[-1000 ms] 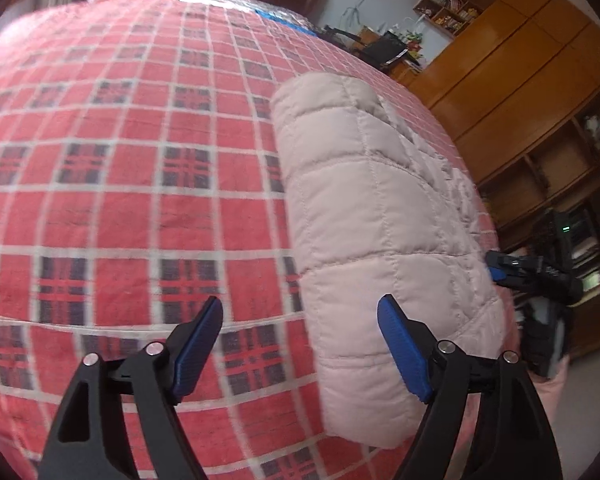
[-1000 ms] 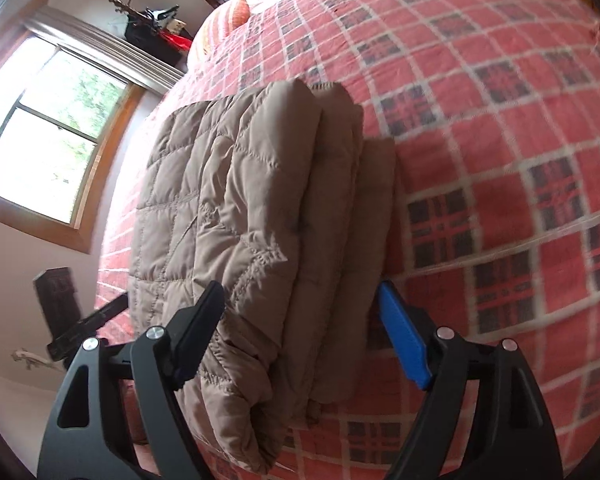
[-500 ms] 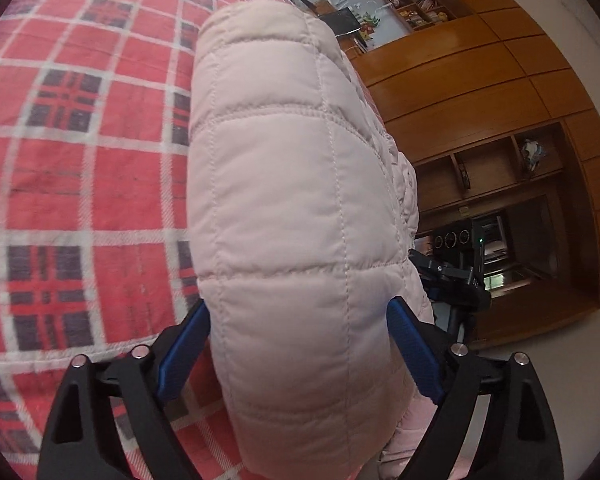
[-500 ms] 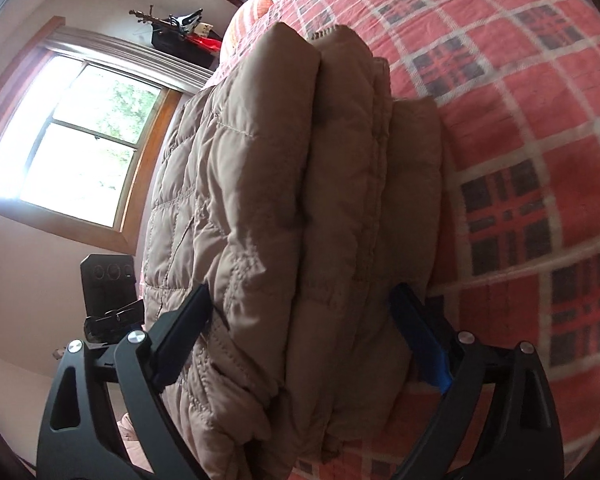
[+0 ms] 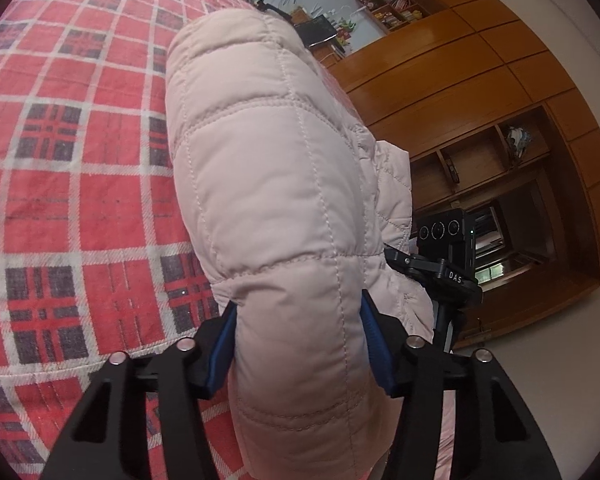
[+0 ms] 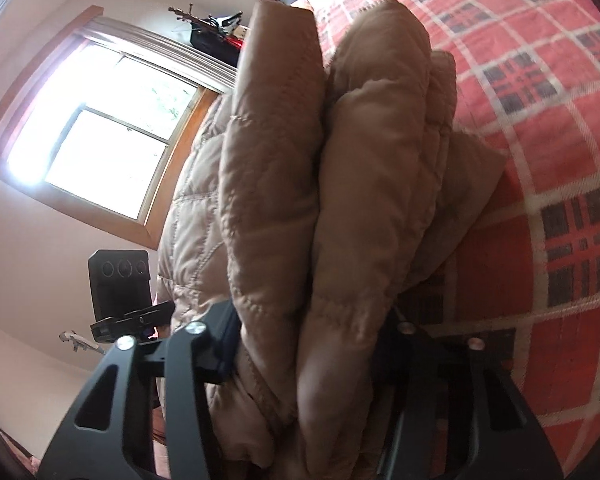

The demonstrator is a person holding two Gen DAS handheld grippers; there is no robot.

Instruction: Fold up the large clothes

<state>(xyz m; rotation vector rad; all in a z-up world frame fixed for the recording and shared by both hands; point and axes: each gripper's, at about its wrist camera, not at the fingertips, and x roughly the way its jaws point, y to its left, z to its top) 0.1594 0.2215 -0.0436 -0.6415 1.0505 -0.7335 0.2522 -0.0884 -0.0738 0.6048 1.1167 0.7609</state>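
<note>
As the folded pale-pink quilted padded jacket [image 5: 268,184] runs lengthwise ahead, I have left gripper [image 5: 300,344] and right gripper [image 6: 312,360] clamped on its near end.

quilted jacket [image 5: 284,184] | pale pink-beige | folded thick | on bed

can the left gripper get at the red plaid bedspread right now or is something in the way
Probably not as things stand. The left gripper has its jaws shut on the folded quilted jacket, which fills the gap between them. The bedspread lies open beside it, but the jacket would have to be released first.
</note>
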